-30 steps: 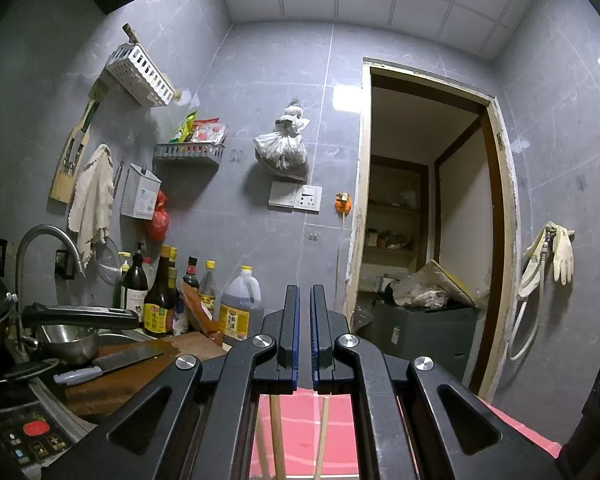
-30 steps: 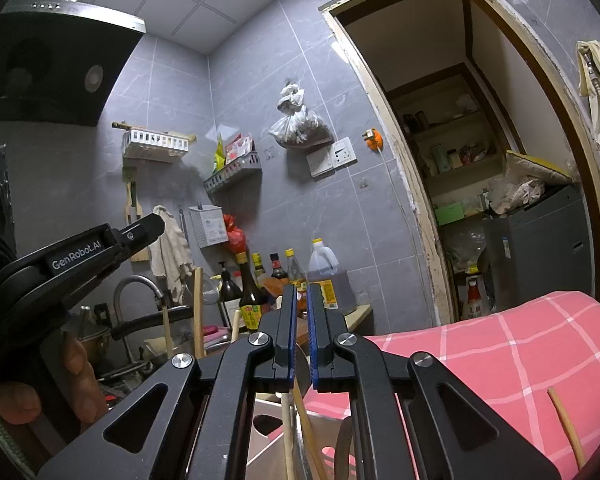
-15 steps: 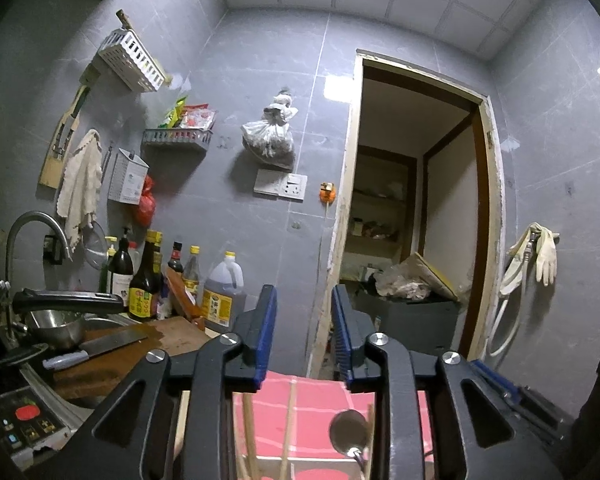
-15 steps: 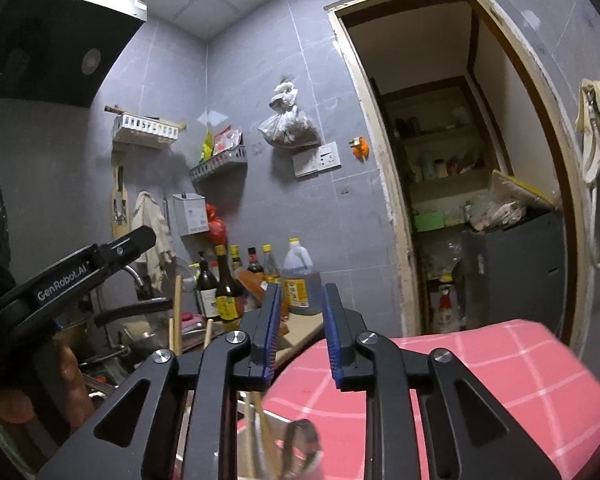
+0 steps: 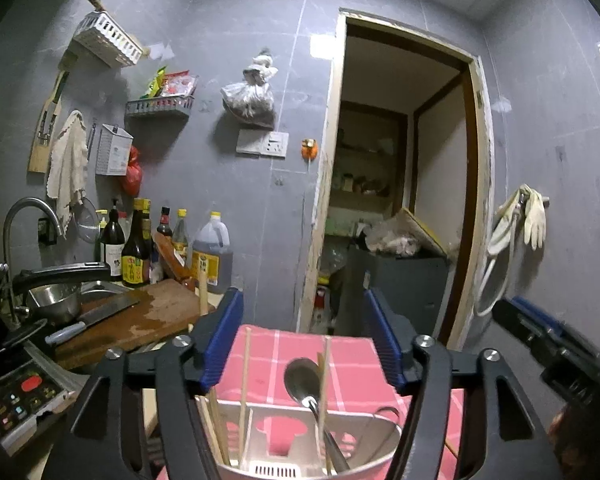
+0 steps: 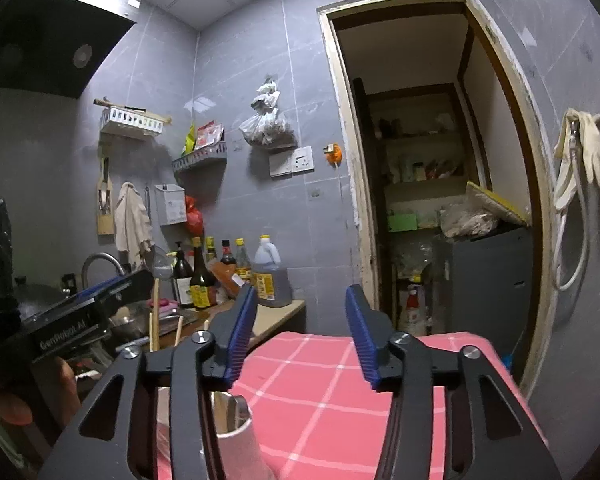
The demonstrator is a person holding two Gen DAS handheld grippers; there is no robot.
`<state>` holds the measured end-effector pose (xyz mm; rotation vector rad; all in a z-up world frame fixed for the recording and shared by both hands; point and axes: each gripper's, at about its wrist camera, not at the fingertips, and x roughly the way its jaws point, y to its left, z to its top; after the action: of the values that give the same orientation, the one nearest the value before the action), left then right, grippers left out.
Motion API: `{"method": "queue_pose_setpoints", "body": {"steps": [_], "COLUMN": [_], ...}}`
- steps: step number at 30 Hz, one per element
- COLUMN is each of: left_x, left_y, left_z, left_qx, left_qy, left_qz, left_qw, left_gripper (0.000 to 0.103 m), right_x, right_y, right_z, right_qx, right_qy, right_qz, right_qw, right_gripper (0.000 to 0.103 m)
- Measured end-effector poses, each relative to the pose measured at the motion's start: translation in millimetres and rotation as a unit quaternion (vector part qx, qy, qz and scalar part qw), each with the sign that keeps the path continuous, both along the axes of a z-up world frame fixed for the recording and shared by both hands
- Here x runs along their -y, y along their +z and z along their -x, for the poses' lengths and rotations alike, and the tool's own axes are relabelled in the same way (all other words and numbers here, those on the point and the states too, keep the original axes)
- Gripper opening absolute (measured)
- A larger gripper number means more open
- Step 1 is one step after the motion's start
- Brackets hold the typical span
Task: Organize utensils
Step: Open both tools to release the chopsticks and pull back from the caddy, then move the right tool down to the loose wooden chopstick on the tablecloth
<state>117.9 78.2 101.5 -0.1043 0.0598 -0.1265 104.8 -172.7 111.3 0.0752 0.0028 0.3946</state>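
- Left gripper (image 5: pixel 304 336) hangs over the white utensil holder (image 5: pixel 300 440), fingers spread wide, gripping nothing.
- Holder sits on the pink checked cloth (image 5: pixel 296 356) (a metal spoon (image 5: pixel 304 380) and wooden chopsticks (image 5: pixel 244 384) stand inside).
- Right gripper (image 6: pixel 302 328) has its fingers apart too, empty, above the cloth.

Left tongs (image 5: pixel 304 340) spread wide; right tongs (image 6: pixel 300 336) spread wide, empty.

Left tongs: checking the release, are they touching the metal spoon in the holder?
Apart. The left wrist view shows the left tongs wide open, pink cloth visible between each pad and the metal spoon.
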Motion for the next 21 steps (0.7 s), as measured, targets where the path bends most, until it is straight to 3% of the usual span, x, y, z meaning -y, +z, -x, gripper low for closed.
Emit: {"method": "queue_pose_setpoints", "body": {"steps": [2,4,7,9,21], "left_x": [4.7,10.0,18.2,24.0,72.8], "left_y": [-0.6,-1.7,-4.1,-5.4,-34.5], "left_z": [2.5,6.2,11.8,14.5,29.6], "left_qx": [-0.008,-0.013,-0.020,-0.028,-0.086], "left_qy": [-0.005,-0.009,-0.018,-0.029,-0.070], "left_qz": [0.000,0.000,-0.001,-0.001,-0.002], "left_qw": [1.0000,0.9999,0.9996,0.9992,0.9938], "left_gripper": [0.074,0.083,0.093,0.097,0.098], "right_x": [7.0,14.9,26.5,36.2,91.1], "right_y": [3.0,5.2,7.2,6.1,-14.5], "right_z": [5.3,10.7,18.1,22.9,28.2], "right_qx": [0.002,0.002,0.005,0.004,-0.039], "right_qy": [-0.004,-0.008,-0.011,-0.010,-0.051], "right_qz": [0.004,0.005,0.009,0.014,0.042], "right_qw": [1.000,1.000,1.000,1.000,0.997], "right_gripper": [0.058,0.070,0.085,0.103,0.103]}}
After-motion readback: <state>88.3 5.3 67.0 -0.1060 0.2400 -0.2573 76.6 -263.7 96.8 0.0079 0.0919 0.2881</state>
